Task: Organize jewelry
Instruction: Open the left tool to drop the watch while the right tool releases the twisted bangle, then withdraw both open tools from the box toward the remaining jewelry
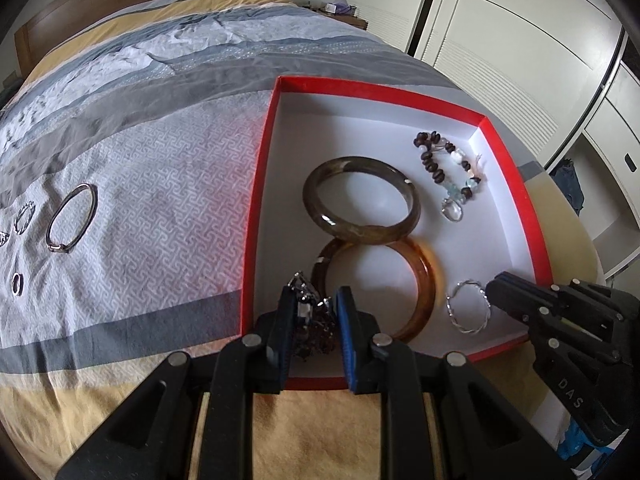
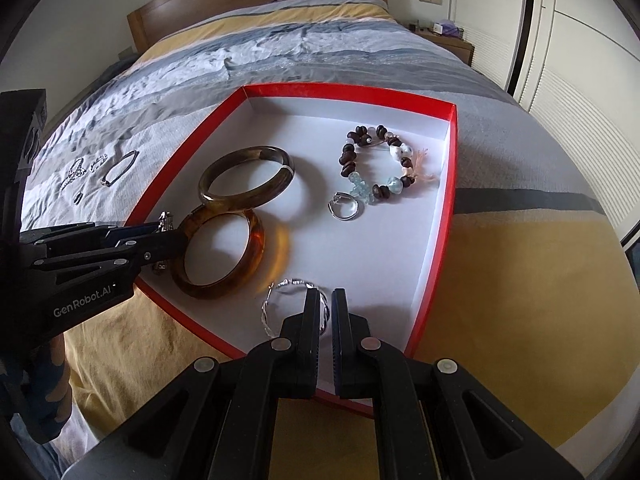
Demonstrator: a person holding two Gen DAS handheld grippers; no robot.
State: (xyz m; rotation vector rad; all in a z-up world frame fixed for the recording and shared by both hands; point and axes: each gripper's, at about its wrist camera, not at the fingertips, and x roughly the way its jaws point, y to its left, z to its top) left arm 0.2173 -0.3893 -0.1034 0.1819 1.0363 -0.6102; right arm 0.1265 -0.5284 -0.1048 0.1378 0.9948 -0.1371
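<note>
A shallow red cardboard box with a white inside lies on a bed covered by a grey, white and yellow striped quilt.

The left tool reaches over the box's near left corner, its fingers clamped on a tangled dark chain with silvery bits. The right tool sits at the near right part of the box, its fingers drawn close together on the rim of a thin twisted silver bangle, which rests on the white floor of the box.

Inside the box, an amber-brown translucent bangle lies near the left tool, and a dark olive-brown stone bangle lies just beyond it, touching it. On the far right side rests a bracelet of dark brown wooden beads and pale blue stones, with a small silver ring just beside its near edge.

On the quilt, well to the left of the box, lie a thin silver oval bangle, a small twisted silver hoop and a small dark ring.
</note>
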